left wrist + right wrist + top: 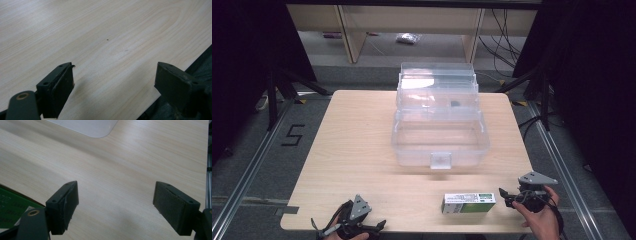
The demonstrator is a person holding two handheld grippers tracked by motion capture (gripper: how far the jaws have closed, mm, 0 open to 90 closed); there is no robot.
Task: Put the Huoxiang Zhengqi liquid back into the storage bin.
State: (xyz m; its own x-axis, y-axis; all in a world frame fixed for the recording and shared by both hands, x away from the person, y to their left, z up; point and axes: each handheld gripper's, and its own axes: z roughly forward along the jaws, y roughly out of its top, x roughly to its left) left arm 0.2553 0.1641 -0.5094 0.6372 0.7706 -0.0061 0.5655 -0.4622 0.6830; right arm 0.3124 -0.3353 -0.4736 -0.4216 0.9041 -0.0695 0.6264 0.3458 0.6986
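A green and white carton (468, 202) lies flat near the table's front edge, right of centre. My right gripper (504, 197) is held just to the right of it, jaws open and pointing at its end. In the right gripper view the gripper (115, 205) has bare wood between its jaws, and the carton (11, 207) shows at the lower left. My left gripper (372, 227) rests at the front left edge; in its own view it (115, 82) is open over bare wood. A clear plastic box (439, 150) stands mid-table with its lid raised.
The wooden table (352, 150) has bare room left of the box and along the front. A corner of the clear box (87, 126) shows at the top of the right gripper view. Shelving legs and cables stand on the floor behind the table.
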